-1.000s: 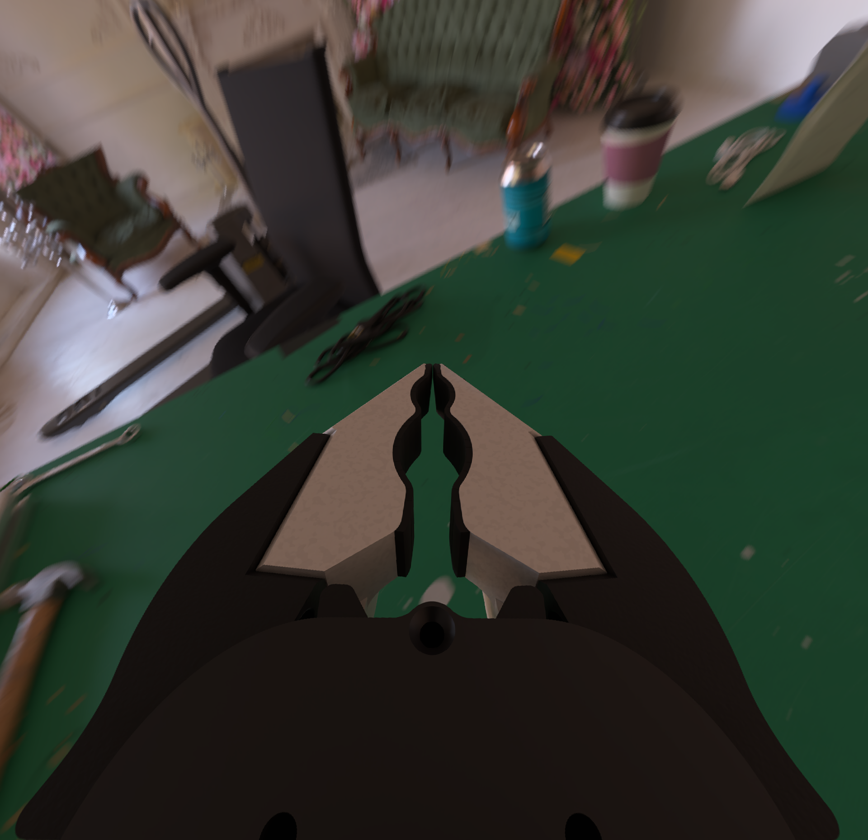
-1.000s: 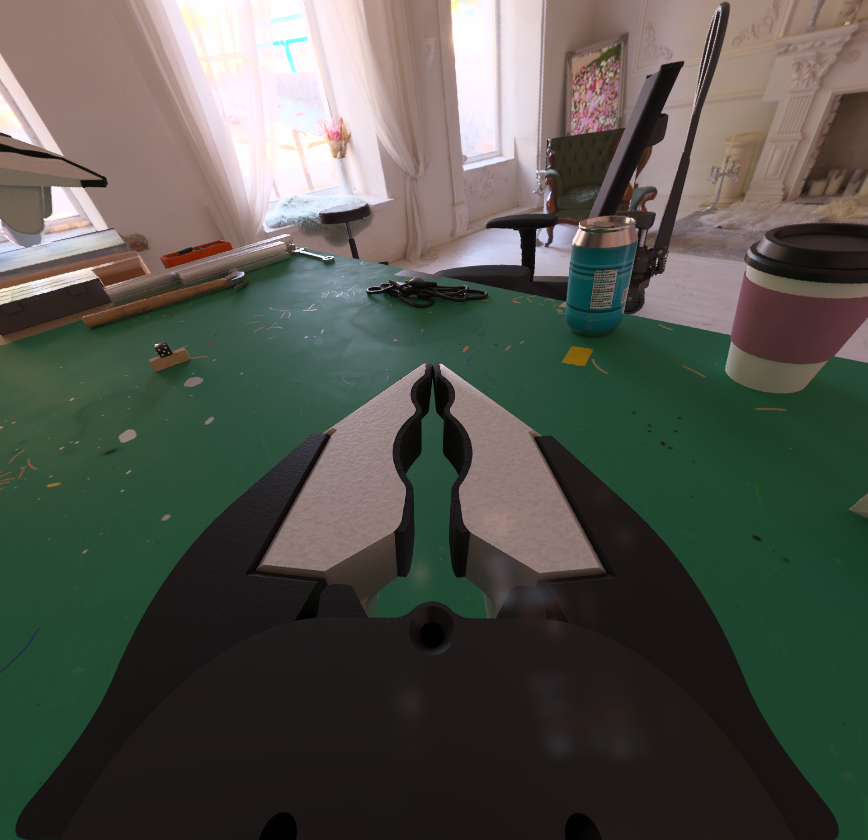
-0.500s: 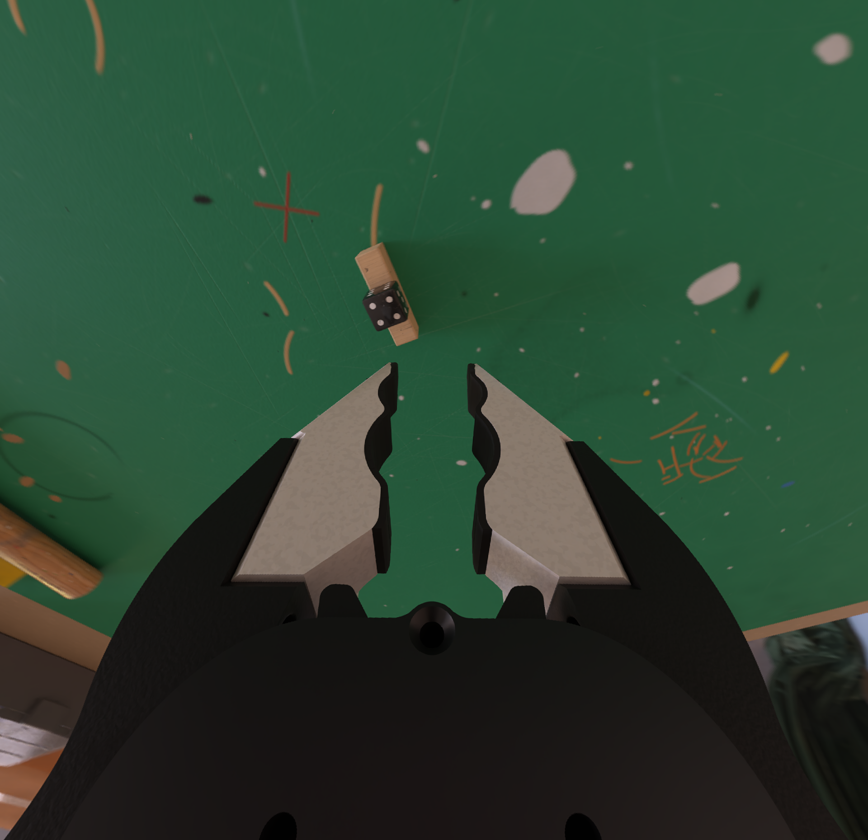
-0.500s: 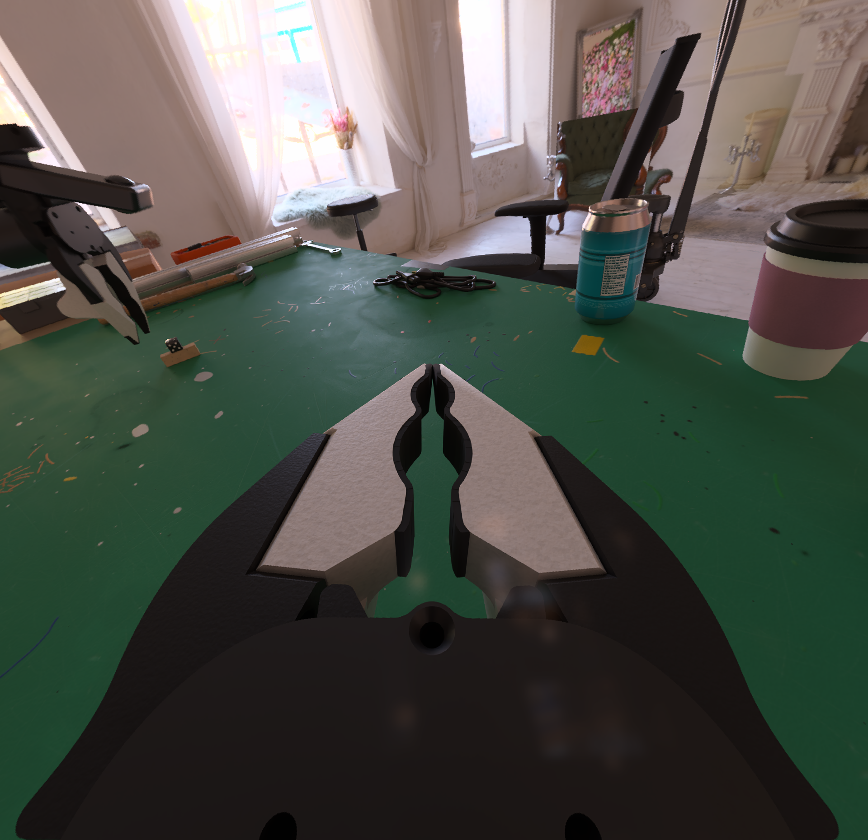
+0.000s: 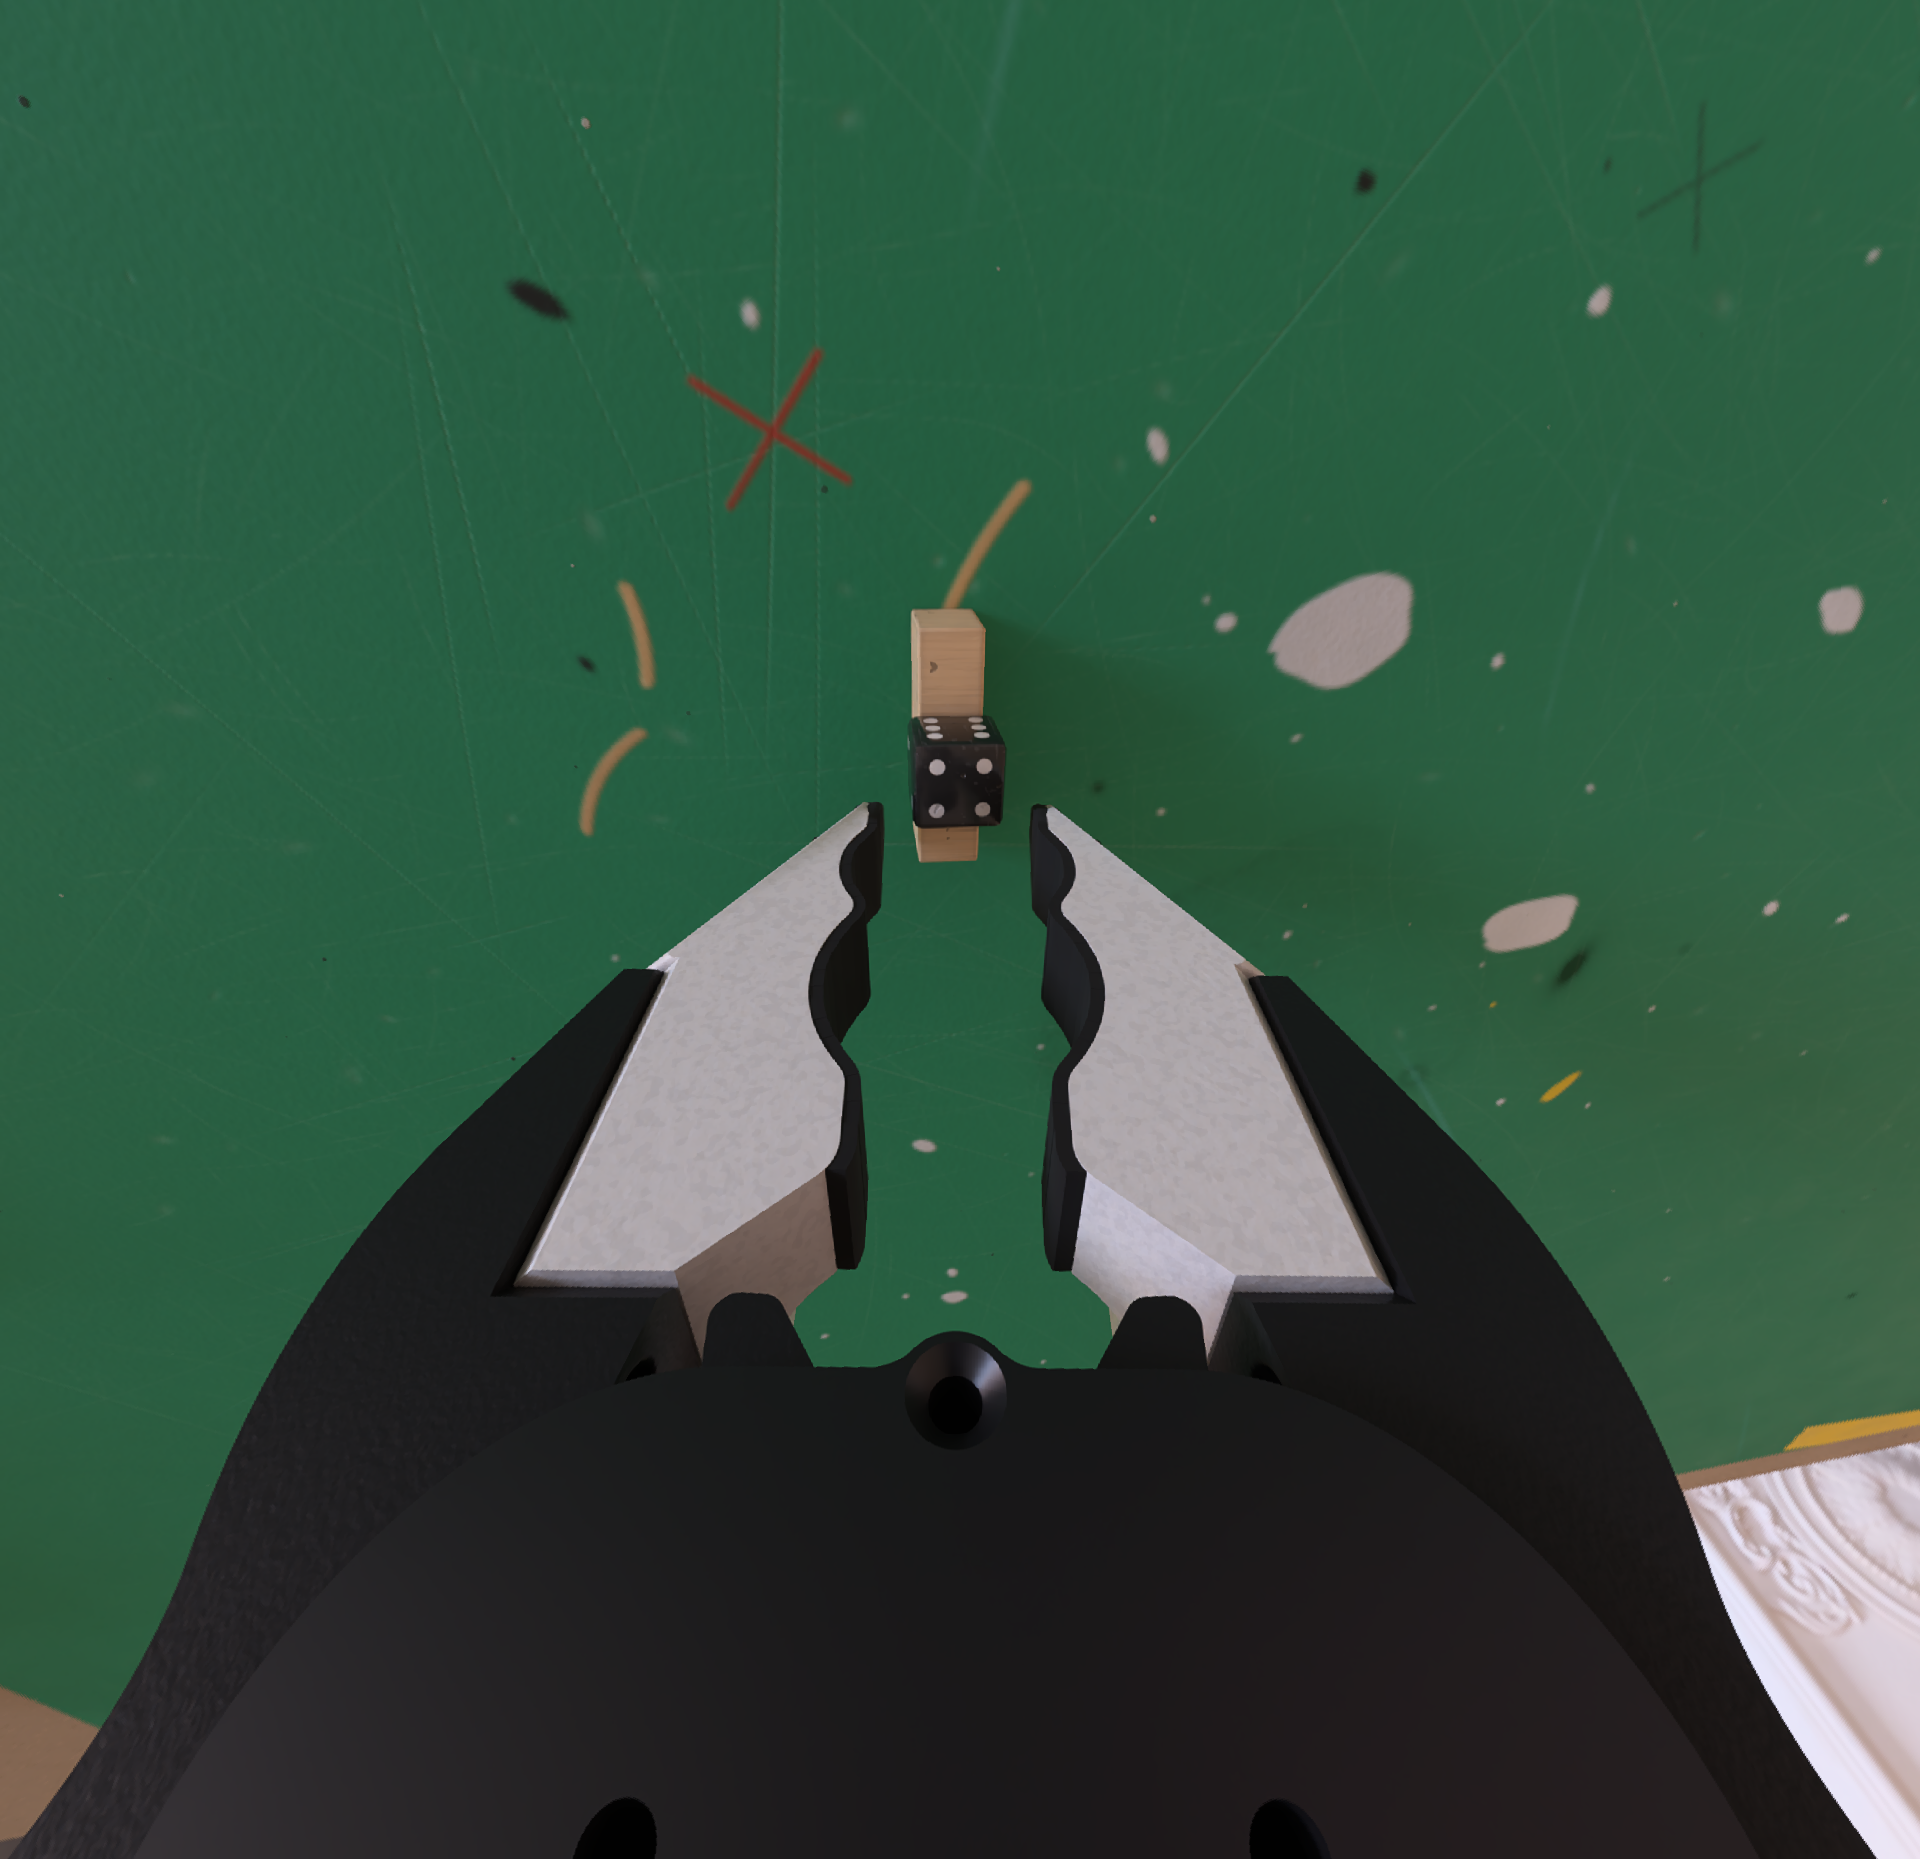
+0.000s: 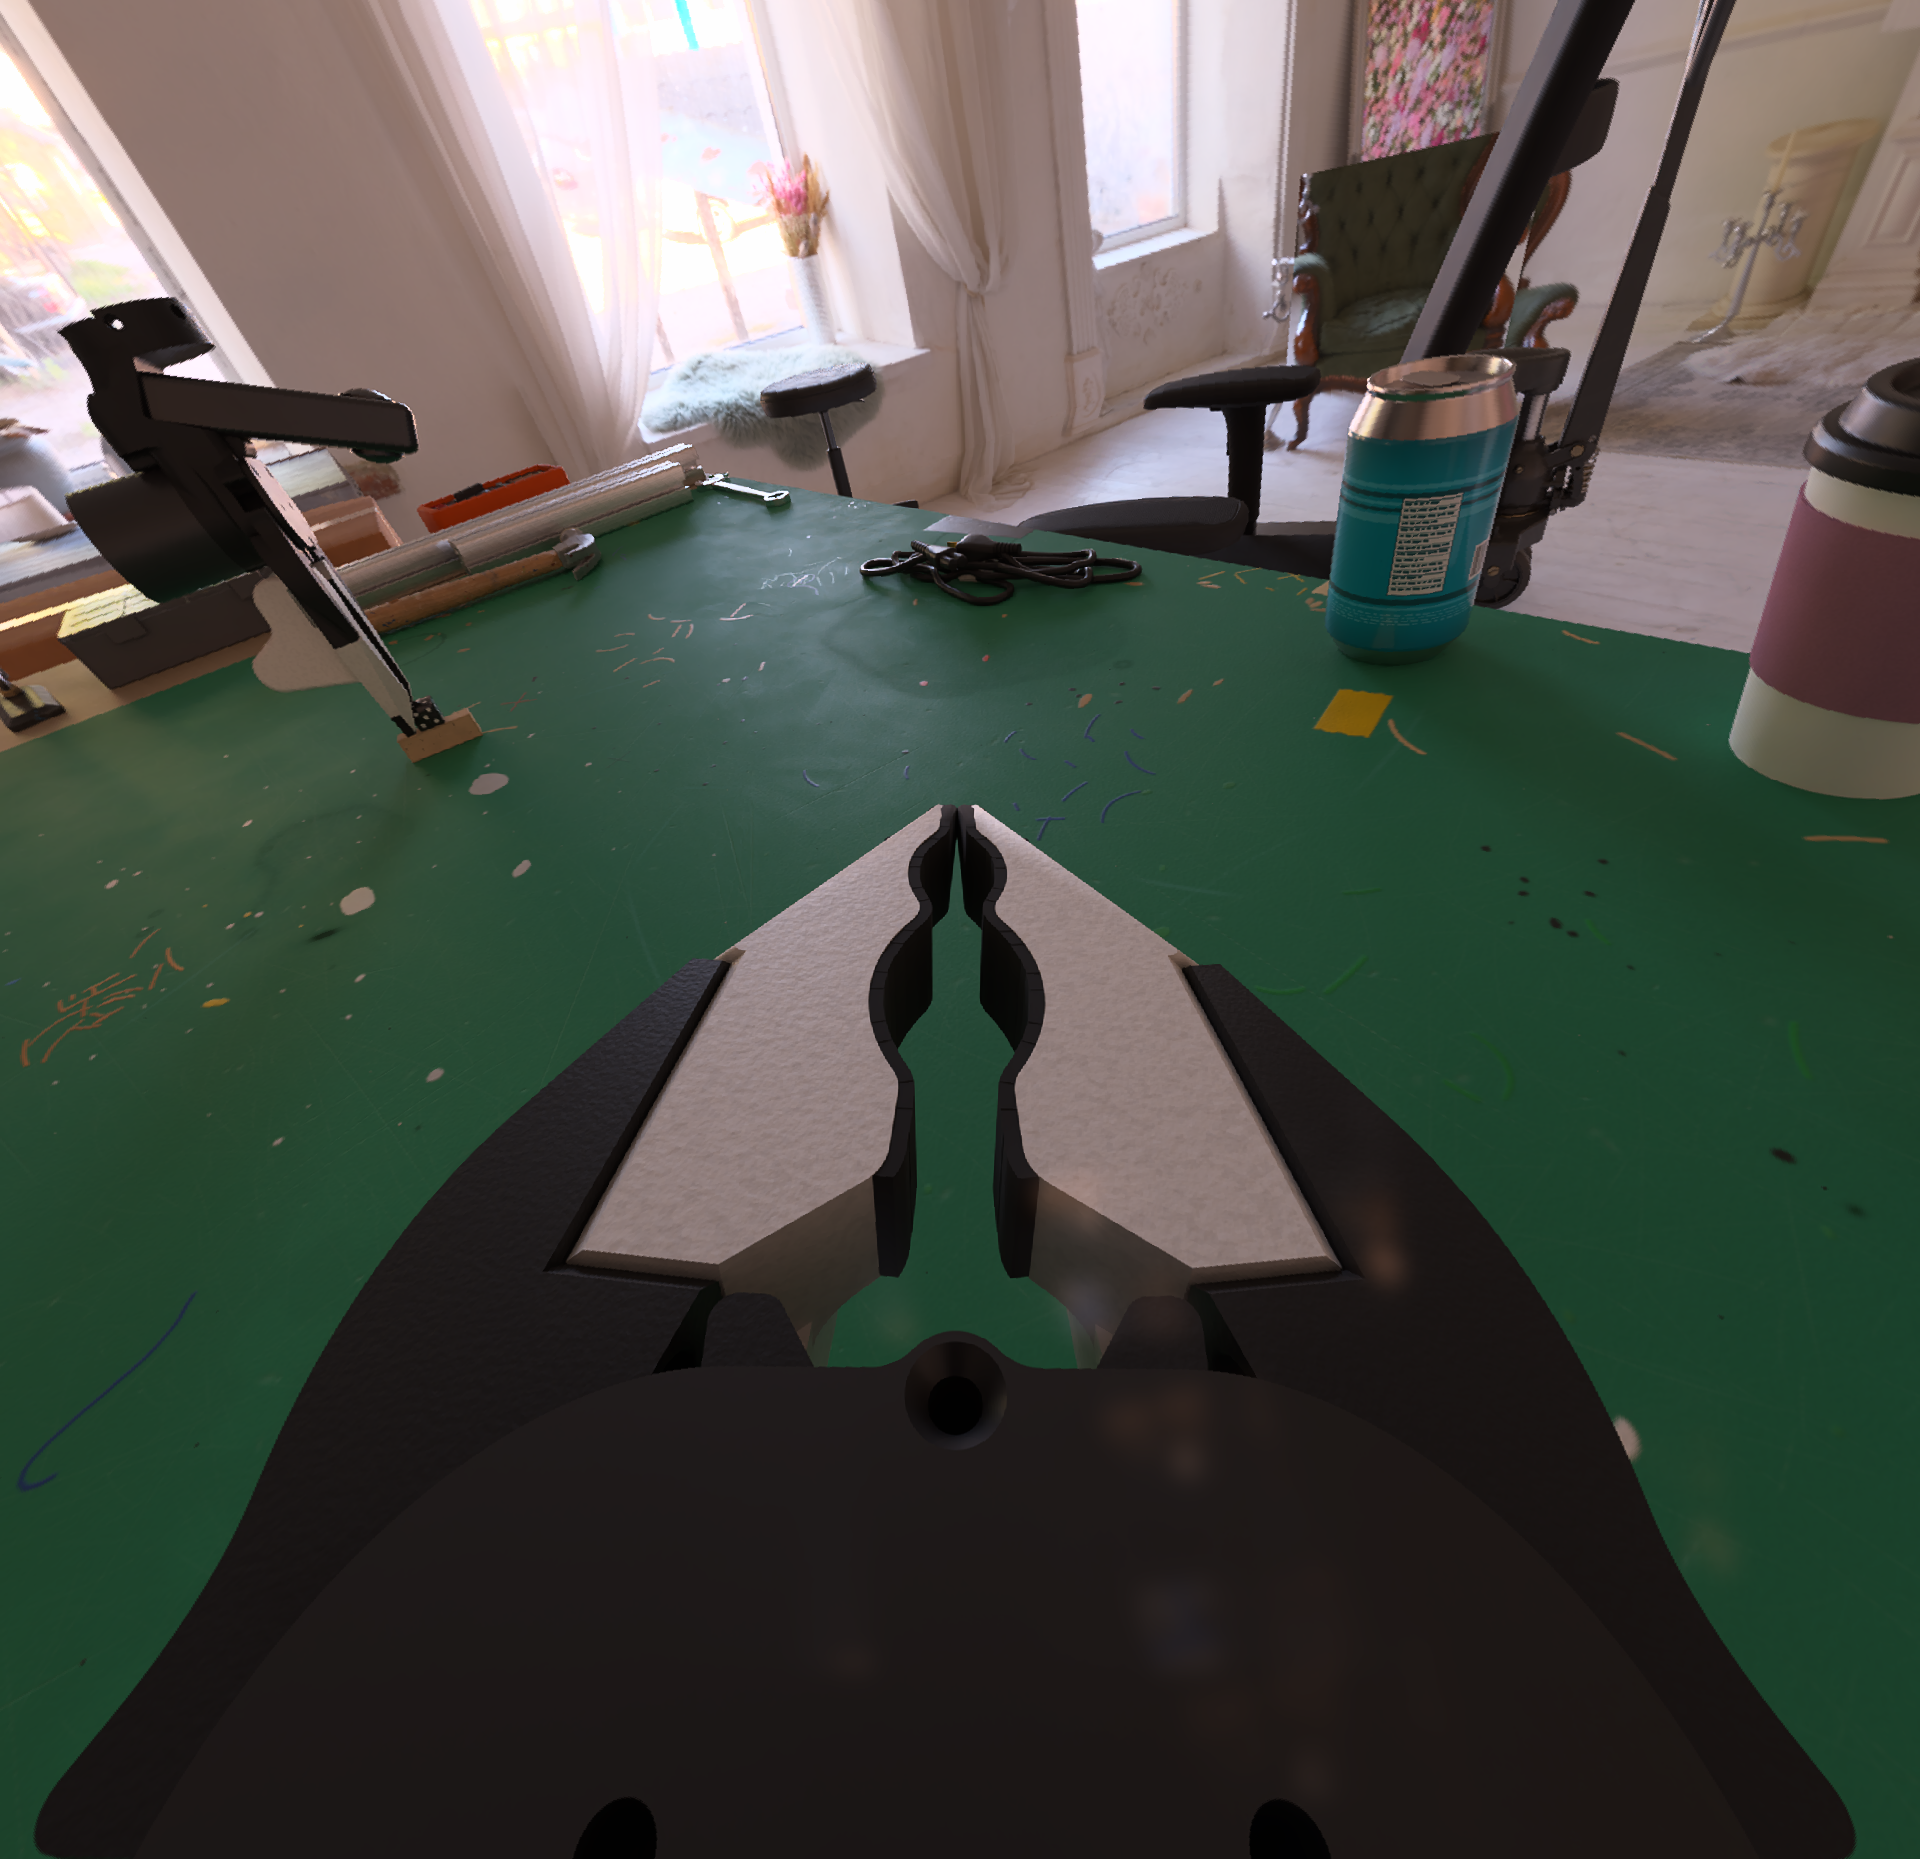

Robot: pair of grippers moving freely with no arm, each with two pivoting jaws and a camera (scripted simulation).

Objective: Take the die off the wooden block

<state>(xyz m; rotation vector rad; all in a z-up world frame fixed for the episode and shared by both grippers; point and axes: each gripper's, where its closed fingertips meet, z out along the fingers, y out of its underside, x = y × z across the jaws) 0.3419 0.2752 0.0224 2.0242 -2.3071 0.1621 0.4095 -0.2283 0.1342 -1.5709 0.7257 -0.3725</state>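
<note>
Left gripper (image 5: 956,812) dropping closer than half second ago, jaws parted wider, now lining up on die (image 5: 957,772) atop wooden block (image 5: 947,656); grab looking imminent. Right gripper (image 6: 956,814) idling closed, empty.

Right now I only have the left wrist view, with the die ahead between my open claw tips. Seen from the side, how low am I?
Observer: In the right wrist view, your left claw has its tips down level with the die, just above the wooden block.
Operator: Is the other claw anywhere near?
Observer: No. The right claw is shut and hangs over the bare green mat, well away from the block.
Operator: Could I knock anything when I lift?
Observer: Probably not. The nearest thing is a hammer lying beyond the block, and the teal can stands far across the mat.
</note>
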